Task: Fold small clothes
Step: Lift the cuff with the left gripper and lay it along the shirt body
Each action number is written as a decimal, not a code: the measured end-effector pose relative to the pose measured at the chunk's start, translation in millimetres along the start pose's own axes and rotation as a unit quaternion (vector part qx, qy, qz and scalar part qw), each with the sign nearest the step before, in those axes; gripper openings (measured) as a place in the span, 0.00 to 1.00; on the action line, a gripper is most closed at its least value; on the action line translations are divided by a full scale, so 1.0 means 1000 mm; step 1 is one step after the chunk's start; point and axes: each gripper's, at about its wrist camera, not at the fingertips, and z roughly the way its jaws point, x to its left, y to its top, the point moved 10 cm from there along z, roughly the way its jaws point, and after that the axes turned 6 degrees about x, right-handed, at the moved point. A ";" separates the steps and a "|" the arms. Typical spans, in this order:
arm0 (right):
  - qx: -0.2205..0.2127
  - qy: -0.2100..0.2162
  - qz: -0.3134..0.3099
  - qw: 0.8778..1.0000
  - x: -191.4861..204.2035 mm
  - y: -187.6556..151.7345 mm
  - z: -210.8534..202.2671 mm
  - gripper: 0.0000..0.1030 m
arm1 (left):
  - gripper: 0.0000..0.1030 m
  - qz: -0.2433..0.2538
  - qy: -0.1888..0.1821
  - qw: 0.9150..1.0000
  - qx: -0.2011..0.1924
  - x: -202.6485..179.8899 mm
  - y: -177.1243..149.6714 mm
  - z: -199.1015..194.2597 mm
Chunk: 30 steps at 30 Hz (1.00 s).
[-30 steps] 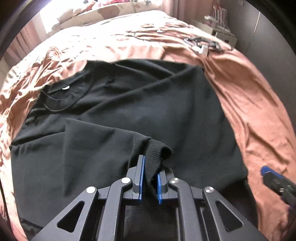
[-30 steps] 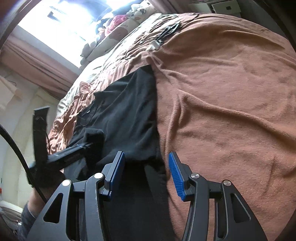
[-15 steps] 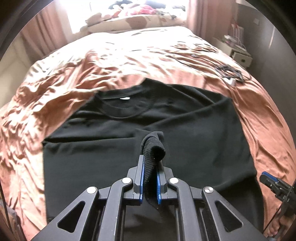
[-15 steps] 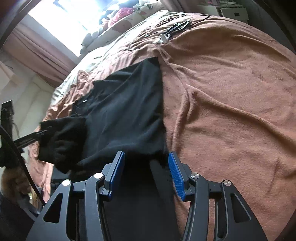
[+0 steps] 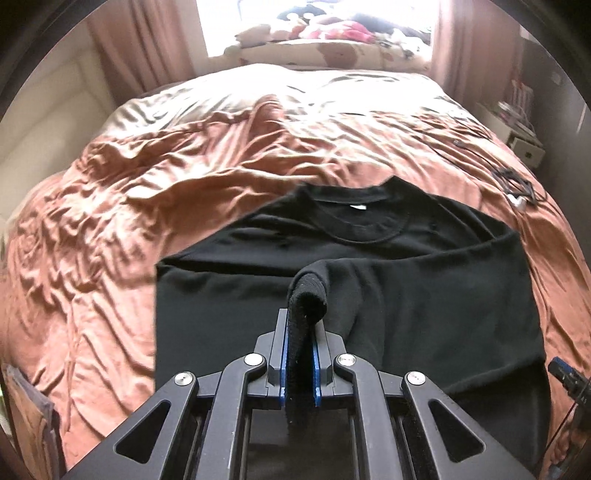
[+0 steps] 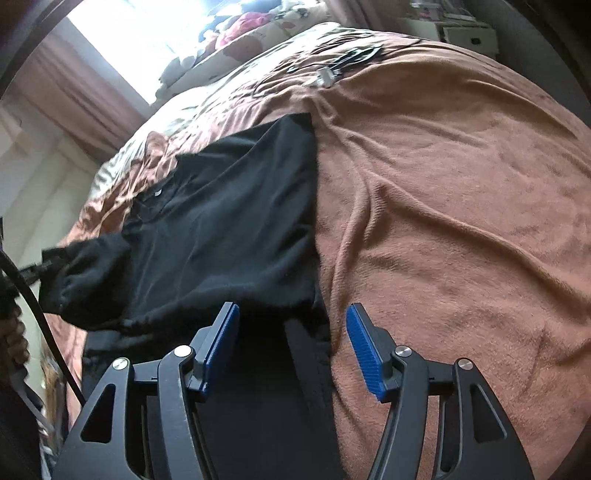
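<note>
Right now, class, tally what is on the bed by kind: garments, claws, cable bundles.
Black T-shirt: 1
Claws: 2, left claw and right claw
Cable bundle: 1
Total: 4

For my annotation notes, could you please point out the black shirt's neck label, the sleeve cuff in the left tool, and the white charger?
neck label (image 5: 357, 207), left wrist view, middle of white tag.
sleeve cuff (image 5: 308, 295), left wrist view, ribbed end.
white charger (image 5: 519, 200), left wrist view, plug body.

Daylight floods from the blown-out window (image 5: 314, 26) behind the bed (image 5: 221, 166); the black shirt (image 5: 406, 288) loses detail, perhaps underexposed. Fisheye edges curve, darken and slightly blur.
</note>
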 end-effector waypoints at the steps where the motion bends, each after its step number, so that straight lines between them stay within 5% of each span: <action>1: 0.002 -0.003 -0.006 1.000 0.002 0.000 0.001 0.57 | 0.10 -0.003 0.001 1.000 0.001 0.005 -0.001 0.000; 9: 0.021 -0.071 -0.052 0.996 0.003 -0.009 0.023 0.55 | 0.10 -0.020 0.004 1.000 0.007 0.033 -0.008 0.000; 16: 0.007 -0.103 -0.044 0.994 -0.010 -0.009 0.021 0.26 | 0.10 -0.030 0.007 0.999 0.016 0.048 -0.016 0.003; 30: 0.010 -0.101 -0.036 0.994 -0.014 -0.012 0.017 0.25 | 0.09 -0.059 0.020 0.997 0.050 0.082 -0.040 0.074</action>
